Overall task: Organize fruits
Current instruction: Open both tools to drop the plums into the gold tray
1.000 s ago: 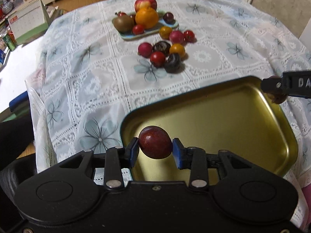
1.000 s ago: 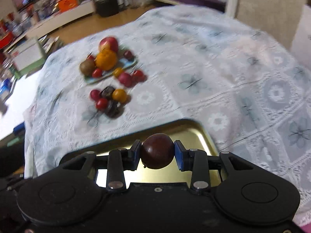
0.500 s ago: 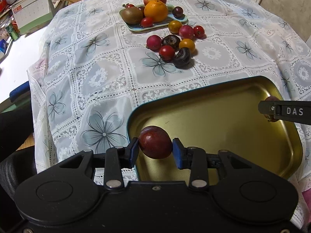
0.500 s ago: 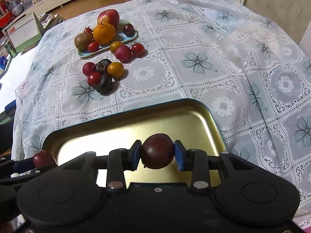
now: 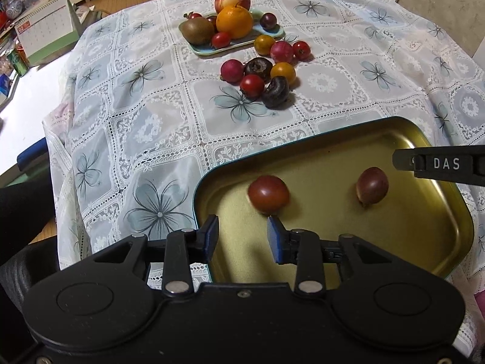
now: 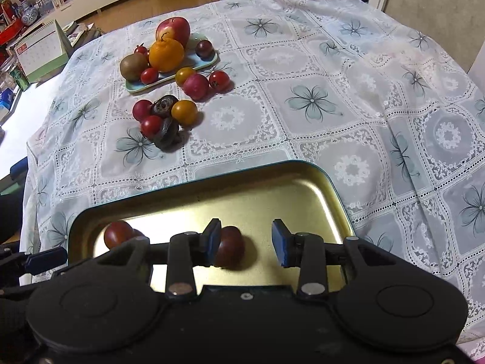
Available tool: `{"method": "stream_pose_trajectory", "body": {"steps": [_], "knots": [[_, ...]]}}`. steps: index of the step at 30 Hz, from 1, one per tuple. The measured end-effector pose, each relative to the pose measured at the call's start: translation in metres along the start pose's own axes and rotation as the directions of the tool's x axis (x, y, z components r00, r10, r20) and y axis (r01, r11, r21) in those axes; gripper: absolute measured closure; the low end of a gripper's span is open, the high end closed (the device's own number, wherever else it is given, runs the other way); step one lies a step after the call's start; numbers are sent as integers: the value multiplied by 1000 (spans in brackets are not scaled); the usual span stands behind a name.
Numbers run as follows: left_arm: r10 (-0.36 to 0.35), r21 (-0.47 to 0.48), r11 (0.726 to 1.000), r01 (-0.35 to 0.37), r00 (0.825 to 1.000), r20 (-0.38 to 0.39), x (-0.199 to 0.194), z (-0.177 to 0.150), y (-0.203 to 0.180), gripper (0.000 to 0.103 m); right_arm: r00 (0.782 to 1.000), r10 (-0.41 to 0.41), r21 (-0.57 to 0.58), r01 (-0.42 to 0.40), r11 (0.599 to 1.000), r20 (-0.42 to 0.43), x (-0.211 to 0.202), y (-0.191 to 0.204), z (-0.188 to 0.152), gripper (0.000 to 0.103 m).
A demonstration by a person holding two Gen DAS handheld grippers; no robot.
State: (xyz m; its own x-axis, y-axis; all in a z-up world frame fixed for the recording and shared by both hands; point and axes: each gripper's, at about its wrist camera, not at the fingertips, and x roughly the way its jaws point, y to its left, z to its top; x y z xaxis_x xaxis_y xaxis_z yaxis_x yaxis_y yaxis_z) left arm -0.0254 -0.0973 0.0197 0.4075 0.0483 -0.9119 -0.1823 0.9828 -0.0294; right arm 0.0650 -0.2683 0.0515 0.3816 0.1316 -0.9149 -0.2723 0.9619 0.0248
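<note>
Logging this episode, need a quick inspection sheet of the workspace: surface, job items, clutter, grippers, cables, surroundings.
Surface: white lace floral tablecloth, rumpled at the edges.
Job's things: gold metal tray holds two dark red plums; small pale blue plate piled with fruit; eight loose small fruits beside it.
Clutter: nothing seen.
Grippers: left gripper open; right gripper open; both over the tray.
Cables: nothing seen.
Surroundings: desk calendar, wooden floor.

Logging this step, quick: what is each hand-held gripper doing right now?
Left hand-held gripper: open, empty; a dark red round fruit lies in the gold metal tray.
Right hand-held gripper: open, empty.
</note>
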Motion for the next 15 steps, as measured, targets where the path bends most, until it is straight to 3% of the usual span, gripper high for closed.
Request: {"method": "stream_pose_trajectory", "body": {"steps": [15], "knots": [[8,-13,1000,-9,1000,-23,3,1,3,59,999,5,-22,-6,1000,-36,6,3,0,62]]}}
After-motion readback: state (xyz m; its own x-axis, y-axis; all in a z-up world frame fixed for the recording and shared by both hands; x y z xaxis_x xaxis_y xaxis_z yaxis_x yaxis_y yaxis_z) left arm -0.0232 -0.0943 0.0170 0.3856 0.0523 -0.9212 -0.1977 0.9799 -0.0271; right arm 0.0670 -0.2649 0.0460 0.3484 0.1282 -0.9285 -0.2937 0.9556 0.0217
